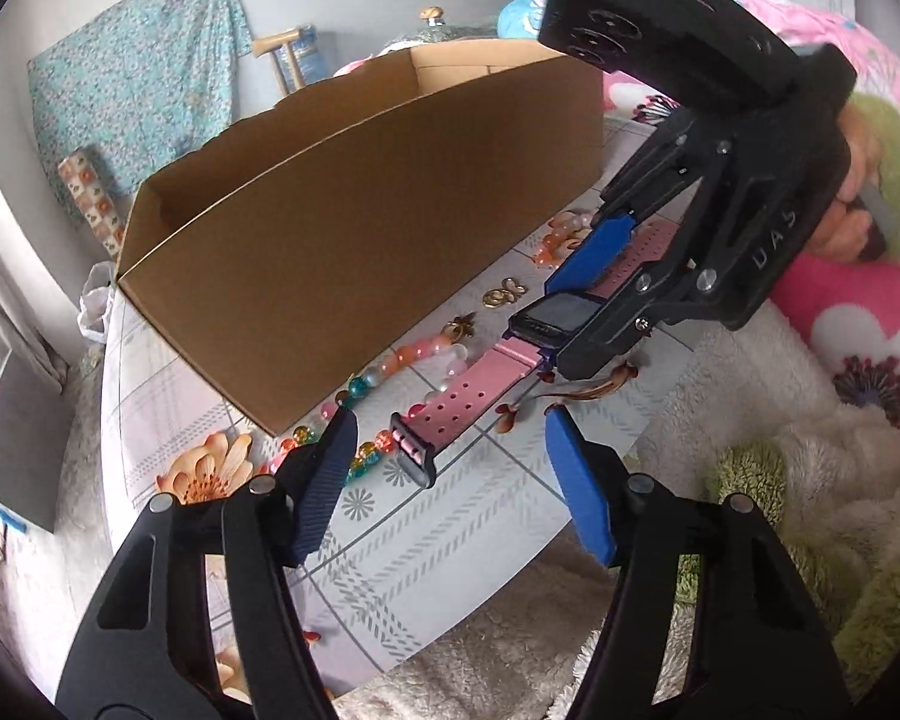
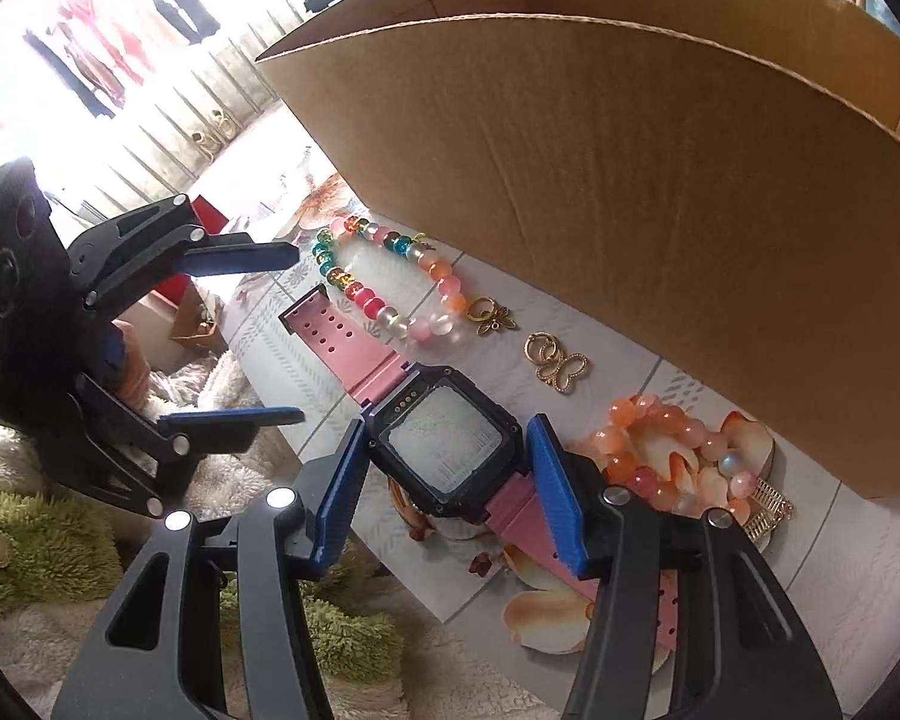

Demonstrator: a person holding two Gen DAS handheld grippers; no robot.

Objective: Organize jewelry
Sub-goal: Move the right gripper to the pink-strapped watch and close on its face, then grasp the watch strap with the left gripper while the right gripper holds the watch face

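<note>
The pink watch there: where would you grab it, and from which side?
Grip the watch by its dark square case, coming down from above with one finger on each long side edge. The case is rigid and flat-sided, while the pink straps lie limp on the table. The right gripper already straddles the case, jaws open.

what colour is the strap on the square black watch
Pink, perforated strap on the square black watch; clearest in the right wrist view.

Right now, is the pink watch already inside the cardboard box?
No, the pink watch lies on the table in front of the cardboard box, between the open fingers of the right hand-held gripper.
</note>
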